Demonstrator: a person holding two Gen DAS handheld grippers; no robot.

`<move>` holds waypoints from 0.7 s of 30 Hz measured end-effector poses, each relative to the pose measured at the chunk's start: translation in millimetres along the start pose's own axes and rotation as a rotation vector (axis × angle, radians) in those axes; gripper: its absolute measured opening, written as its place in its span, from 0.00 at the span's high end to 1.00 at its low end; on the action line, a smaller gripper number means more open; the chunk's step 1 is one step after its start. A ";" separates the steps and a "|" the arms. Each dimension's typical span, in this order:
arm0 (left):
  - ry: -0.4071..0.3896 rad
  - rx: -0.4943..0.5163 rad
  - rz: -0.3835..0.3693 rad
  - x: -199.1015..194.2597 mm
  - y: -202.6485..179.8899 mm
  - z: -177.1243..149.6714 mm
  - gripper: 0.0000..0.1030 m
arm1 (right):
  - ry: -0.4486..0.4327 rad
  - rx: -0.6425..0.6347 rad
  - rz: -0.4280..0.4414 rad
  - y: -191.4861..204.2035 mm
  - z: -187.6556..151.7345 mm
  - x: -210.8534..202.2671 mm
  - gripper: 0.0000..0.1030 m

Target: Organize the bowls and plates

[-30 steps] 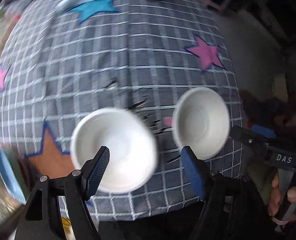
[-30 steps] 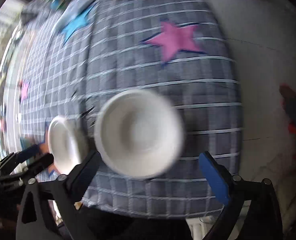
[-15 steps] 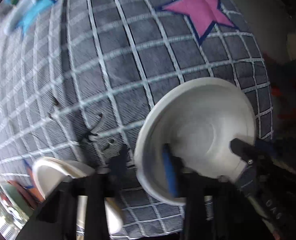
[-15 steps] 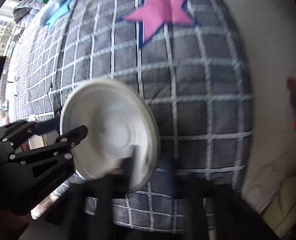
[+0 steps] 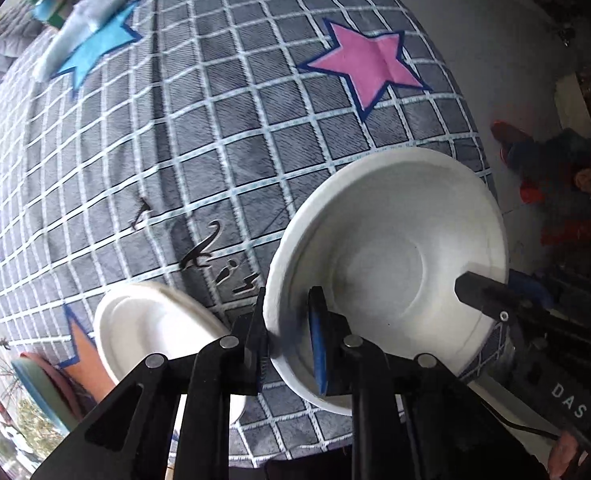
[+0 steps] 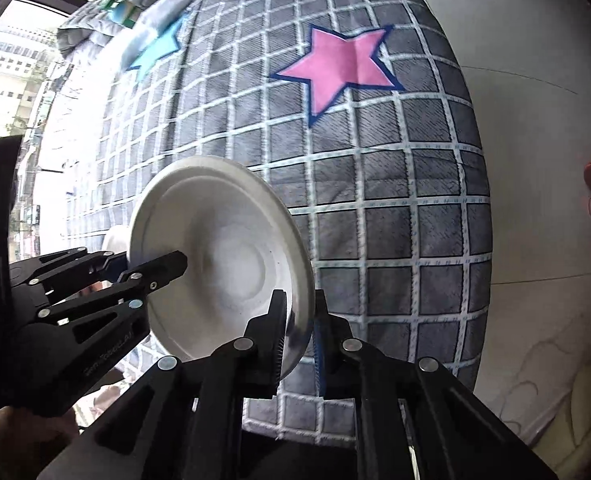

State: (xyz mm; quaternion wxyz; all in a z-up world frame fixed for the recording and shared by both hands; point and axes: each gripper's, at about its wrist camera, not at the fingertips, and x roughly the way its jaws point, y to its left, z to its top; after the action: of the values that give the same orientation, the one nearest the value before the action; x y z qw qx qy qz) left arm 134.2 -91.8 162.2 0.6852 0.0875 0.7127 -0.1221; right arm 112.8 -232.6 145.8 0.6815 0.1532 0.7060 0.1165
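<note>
Left wrist view. The left gripper (image 5: 287, 332) is clamped on the near-left rim of a white bowl (image 5: 387, 268): one finger sits outside the rim, the blue-padded finger inside. The bowl is tilted, its far edge raised, and it lies at the near right part of the checked cloth (image 5: 235, 128) covering the surface. The right gripper (image 5: 491, 296) reaches in at the bowl's right rim. A second white dish, here called the plate (image 5: 151, 328), lies just left of the bowl, flat on the cloth over an orange star (image 5: 87, 356); whether the two touch cannot be told. A pink star (image 5: 371, 64) lies well beyond the bowl.

Right wrist view. The right gripper (image 6: 297, 340) is closed on the bowl's (image 6: 219, 264) near-right rim, one finger on each side of the wall. The left gripper (image 6: 151, 264) holds the opposite rim, one finger tip resting inside the bowl. The bowl stands steeply tilted toward the left. Only a sliver of the plate (image 6: 113, 236) shows behind the bowl's left edge. The pink star (image 6: 343, 64) lies beyond the bowl.

Assessment. The task appears to be at an early stage. Both grippers hold the one bowl; the plate lies separate and unstacked. No stack or sorted group is visible. What remains, by judgement, is to place the bowl with or onto the plate. Whether further dishes exist outside the frame cannot be determined.
</note>
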 end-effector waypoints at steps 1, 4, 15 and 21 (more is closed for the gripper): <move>-0.007 -0.011 0.001 -2.6 2.7 -0.9 0.81 | -0.002 -0.007 0.007 3.7 -0.6 -1.9 0.87; -0.021 -0.023 0.013 -11.1 12.4 -10.9 0.81 | -0.007 -0.033 0.024 14.9 -4.9 -6.6 0.86; -0.065 -0.105 0.051 -26.2 37.7 -39.7 0.80 | 0.002 -0.119 0.041 58.2 -11.5 5.0 0.86; -0.070 -0.185 0.059 -32.5 66.0 -70.0 0.79 | 0.017 -0.212 0.073 96.9 -12.7 12.6 0.86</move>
State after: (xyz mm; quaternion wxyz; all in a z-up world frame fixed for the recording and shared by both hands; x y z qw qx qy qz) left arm 88.1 -6.9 193.2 0.7182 0.0403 0.6936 -0.0384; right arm 105.4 -137.6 170.9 0.6833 0.1046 0.6894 0.2166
